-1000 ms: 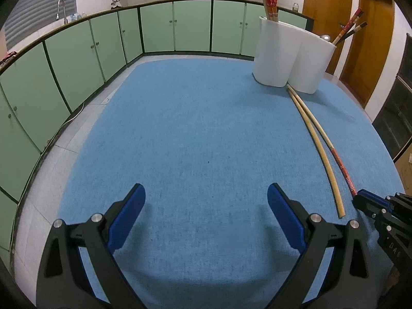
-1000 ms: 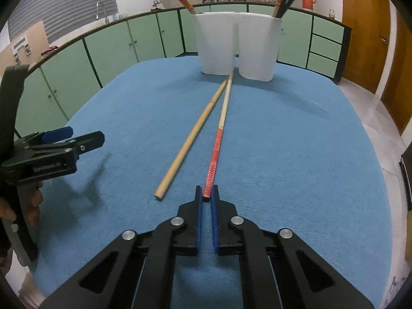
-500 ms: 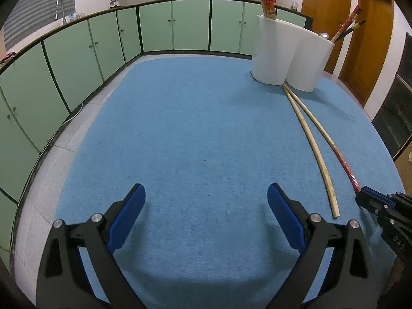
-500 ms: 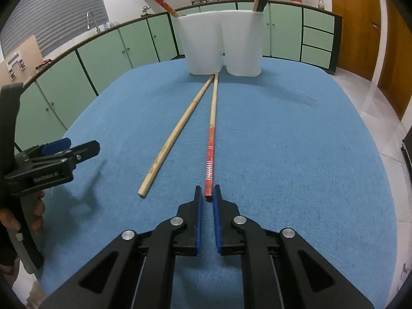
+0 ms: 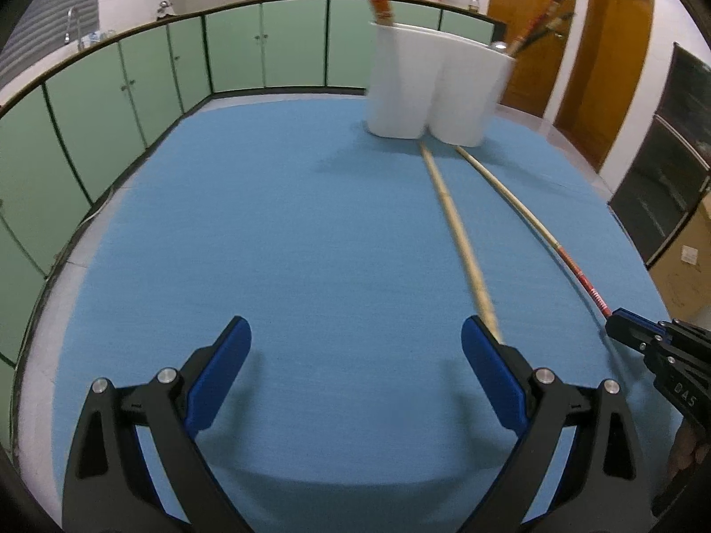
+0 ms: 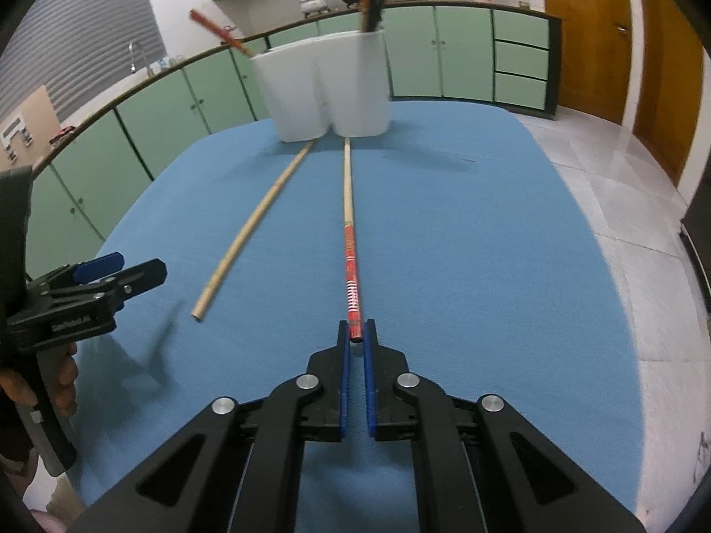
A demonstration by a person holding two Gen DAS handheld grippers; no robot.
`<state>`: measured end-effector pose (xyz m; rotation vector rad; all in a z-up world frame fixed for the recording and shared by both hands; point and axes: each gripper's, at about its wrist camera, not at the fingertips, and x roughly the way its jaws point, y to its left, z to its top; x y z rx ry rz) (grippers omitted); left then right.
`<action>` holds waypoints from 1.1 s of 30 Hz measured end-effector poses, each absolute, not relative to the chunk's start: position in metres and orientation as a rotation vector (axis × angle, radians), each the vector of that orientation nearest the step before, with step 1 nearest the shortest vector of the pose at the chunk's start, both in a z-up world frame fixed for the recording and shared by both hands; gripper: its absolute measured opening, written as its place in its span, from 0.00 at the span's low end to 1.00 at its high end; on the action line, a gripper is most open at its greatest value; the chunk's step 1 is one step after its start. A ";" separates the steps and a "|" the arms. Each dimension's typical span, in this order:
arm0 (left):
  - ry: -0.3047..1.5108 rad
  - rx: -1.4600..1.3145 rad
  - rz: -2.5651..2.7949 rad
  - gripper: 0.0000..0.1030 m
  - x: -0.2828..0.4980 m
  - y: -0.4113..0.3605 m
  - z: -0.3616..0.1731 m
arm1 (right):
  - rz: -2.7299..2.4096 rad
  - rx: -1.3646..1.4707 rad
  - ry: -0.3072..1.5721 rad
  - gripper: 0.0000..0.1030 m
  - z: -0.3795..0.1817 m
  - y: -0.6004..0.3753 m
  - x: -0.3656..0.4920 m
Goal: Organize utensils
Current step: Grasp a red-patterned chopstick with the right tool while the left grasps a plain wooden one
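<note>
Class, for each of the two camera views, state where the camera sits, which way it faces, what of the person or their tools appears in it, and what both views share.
Left wrist: sits on the left tool, jaws wide, facing across the blue table toward the white holder; right tool at its right edge.
Right wrist: sits on the right tool, shut on the red-ended chopstick; left tool and hand at left.
Shared: holder, table, both loose chopsticks, including the plain chopstick.

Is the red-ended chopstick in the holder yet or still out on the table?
Out: the red-ended chopstick lies flat on the blue table, short of the white holder.
</note>
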<state>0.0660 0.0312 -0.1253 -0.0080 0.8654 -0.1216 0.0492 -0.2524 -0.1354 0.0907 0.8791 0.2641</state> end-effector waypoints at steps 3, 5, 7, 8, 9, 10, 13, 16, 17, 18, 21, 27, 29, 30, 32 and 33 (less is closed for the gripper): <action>0.873 -0.011 -0.152 0.90 0.062 0.017 -0.128 | 0.223 0.101 0.883 0.05 -0.137 -0.266 0.047; 0.877 0.000 -0.167 0.90 0.060 0.007 -0.129 | 0.196 0.120 0.890 0.05 -0.139 -0.274 0.049; 0.883 0.005 -0.175 0.90 0.059 0.001 -0.132 | 0.183 0.136 0.891 0.05 -0.140 -0.280 0.052; 0.887 0.007 -0.177 0.90 0.058 -0.003 -0.134 | 0.181 0.141 0.888 0.05 -0.140 -0.281 0.053; 0.892 0.007 -0.178 0.90 0.058 -0.005 -0.136 | 0.180 0.142 0.887 0.05 -0.140 -0.281 0.055; 0.897 0.008 -0.179 0.85 0.058 -0.007 -0.138 | 0.179 0.143 0.886 0.05 -0.140 -0.281 0.056; 0.906 0.021 -0.174 0.72 0.058 -0.013 -0.143 | 0.181 0.152 0.884 0.05 -0.141 -0.280 0.059; 0.901 0.015 -0.172 0.68 0.059 -0.013 -0.142 | 0.185 0.154 0.883 0.05 -0.141 -0.278 0.059; 0.900 0.012 -0.168 0.63 0.059 -0.013 -0.142 | 0.188 0.155 0.883 0.05 -0.141 -0.277 0.060; 0.900 0.012 -0.165 0.62 0.060 -0.013 -0.142 | 0.189 0.153 0.883 0.05 -0.141 -0.277 0.060; 0.899 0.020 -0.166 0.59 0.059 -0.015 -0.141 | 0.191 0.151 0.882 0.05 -0.141 -0.277 0.061; 0.898 0.034 -0.154 0.44 0.058 -0.019 -0.140 | 0.190 0.154 0.883 0.05 -0.141 -0.277 0.061; 0.895 0.039 -0.155 0.31 0.057 -0.021 -0.140 | 0.191 0.154 0.882 0.05 -0.141 -0.277 0.062; 0.893 0.043 -0.154 0.26 0.057 -0.022 -0.140 | 0.189 0.151 0.882 0.05 -0.141 -0.277 0.061; 0.891 0.048 -0.154 0.15 0.057 -0.023 -0.139 | 0.187 0.143 0.881 0.05 -0.140 -0.275 0.062; 0.892 0.048 -0.157 0.12 0.058 -0.023 -0.139 | 0.187 0.136 0.880 0.05 -0.140 -0.273 0.061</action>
